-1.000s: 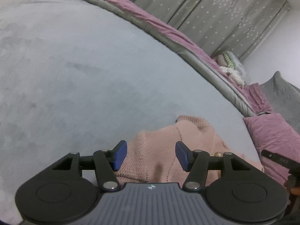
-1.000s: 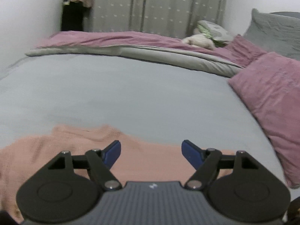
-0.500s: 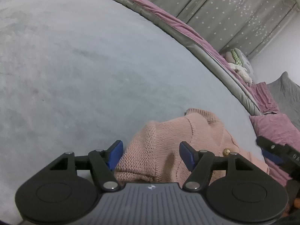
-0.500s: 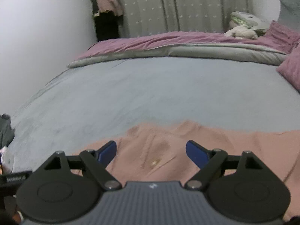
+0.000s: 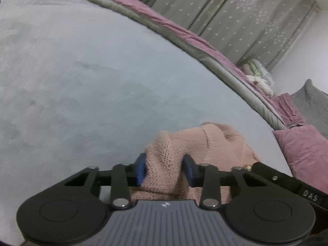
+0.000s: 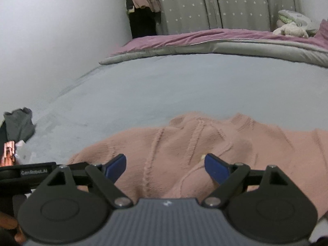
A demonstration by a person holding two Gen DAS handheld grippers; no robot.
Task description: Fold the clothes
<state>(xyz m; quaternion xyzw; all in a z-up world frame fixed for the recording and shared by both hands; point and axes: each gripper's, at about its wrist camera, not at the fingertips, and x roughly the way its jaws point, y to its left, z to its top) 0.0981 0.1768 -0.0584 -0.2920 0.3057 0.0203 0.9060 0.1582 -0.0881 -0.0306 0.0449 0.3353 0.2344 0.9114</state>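
Observation:
A pink knitted cardigan (image 6: 205, 143) lies on a grey-blue bed sheet (image 6: 164, 86). In the left wrist view my left gripper (image 5: 165, 169) is shut on a bunched edge of the pink cardigan (image 5: 205, 143), its blue pads pressed against the knit on both sides. In the right wrist view my right gripper (image 6: 166, 165) stands open just above the cardigan's front, with a small pale button (image 6: 203, 156) near its right pad. The other gripper's black body (image 5: 287, 182) shows at the lower right of the left wrist view.
A folded pink and grey duvet (image 6: 205, 43) runs along the far side of the bed. Pink pillows (image 5: 303, 153) lie to the right, with soft toys (image 6: 291, 24) behind. A dark grey garment (image 6: 18, 125) sits at the bed's left edge. Starred curtains (image 6: 225, 2) hang behind.
My left gripper has closed from open onto the cardigan's bunched edge. My right gripper has swung left over the cardigan's front and stays open.

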